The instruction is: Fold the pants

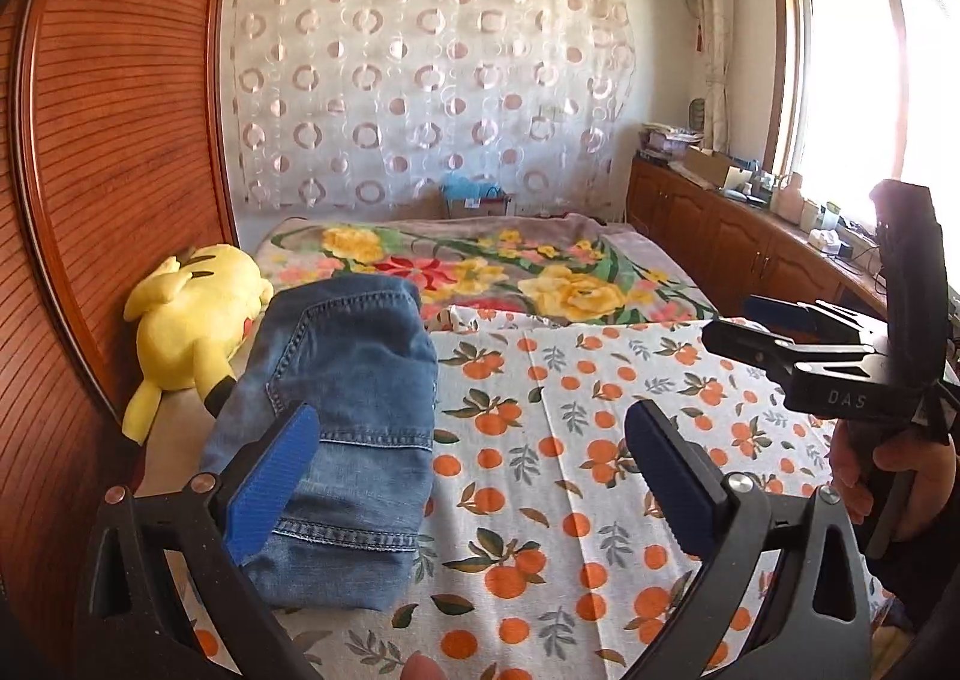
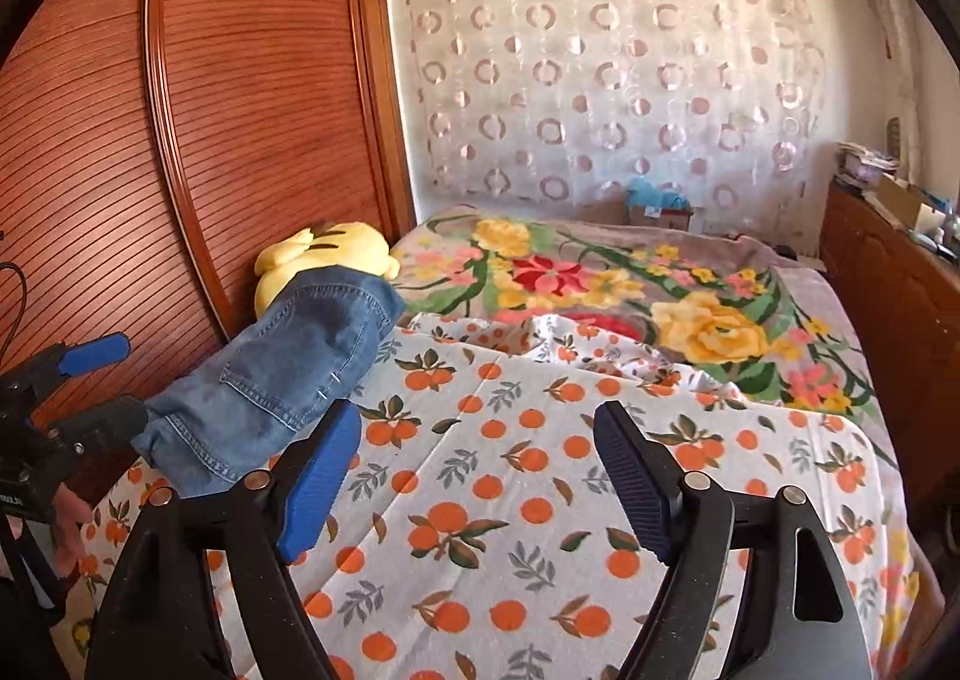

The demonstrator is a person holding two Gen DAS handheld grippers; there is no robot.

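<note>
The blue denim pants [image 1: 348,410] lie folded into a compact stack on the orange-print sheet [image 1: 600,440], at the bed's left side. They also show in the right wrist view [image 2: 282,374]. My left gripper [image 1: 474,428] is open and empty, just above and in front of the stack, its left pad over the denim. My right gripper [image 2: 480,440] is open and empty above the sheet [image 2: 510,500], right of the pants. The right gripper also shows at the right edge of the left wrist view [image 1: 768,338]; the left gripper shows at the left edge of the right wrist view [image 2: 102,380].
A yellow plush toy [image 1: 192,332] lies against the wooden wardrobe [image 1: 120,170] beside the pants. A floral blanket [image 1: 510,272] covers the far bed. A low wooden cabinet [image 1: 750,242] with clutter runs under the window at right.
</note>
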